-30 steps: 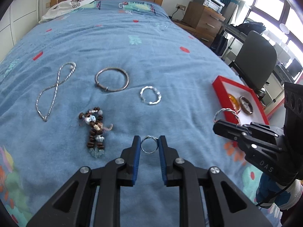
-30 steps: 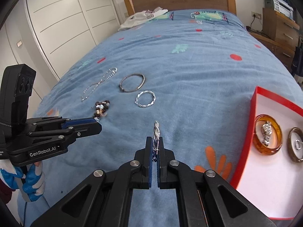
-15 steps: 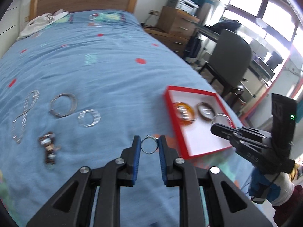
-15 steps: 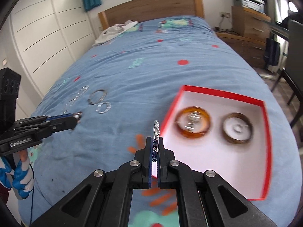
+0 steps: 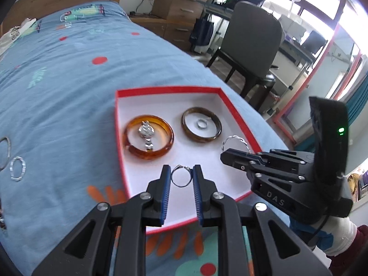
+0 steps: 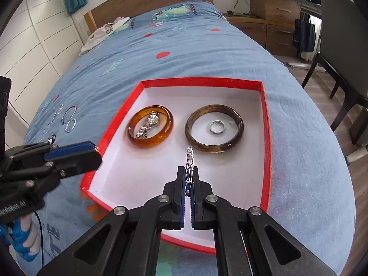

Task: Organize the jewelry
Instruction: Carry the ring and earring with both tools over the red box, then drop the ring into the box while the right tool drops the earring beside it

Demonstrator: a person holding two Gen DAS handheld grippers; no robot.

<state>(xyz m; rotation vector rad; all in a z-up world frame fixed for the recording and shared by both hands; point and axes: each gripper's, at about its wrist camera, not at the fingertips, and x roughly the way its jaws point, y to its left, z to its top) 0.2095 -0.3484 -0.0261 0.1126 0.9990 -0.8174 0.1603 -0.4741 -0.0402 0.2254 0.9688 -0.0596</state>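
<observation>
A red box with a white floor (image 5: 161,89) (image 6: 202,81) lies on the blue bedspread. In it are an amber bangle (image 5: 128,142) (image 6: 135,138) around a silver piece, and a brown bangle (image 5: 191,135) (image 6: 237,117) around a small ring (image 6: 217,127). My left gripper (image 5: 181,177) is shut on a thin silver ring (image 5: 181,178) over the box's near part. My right gripper (image 6: 189,172) is shut on a twisted silver bracelet (image 6: 190,157) (image 5: 234,139), held edge-on above the box floor, just short of the brown bangle.
Further jewelry lies on the bed to the left: a twisted silver hoop (image 5: 17,169) (image 6: 70,125), a plain bangle (image 6: 69,114) and a chain (image 6: 54,119). A grey chair (image 5: 250,46) and wooden drawers (image 6: 273,2) stand right of the bed.
Both grippers have swung right from the loose jewelry to above the red box, each keeping its piece. The box now fills the middle of both views.
</observation>
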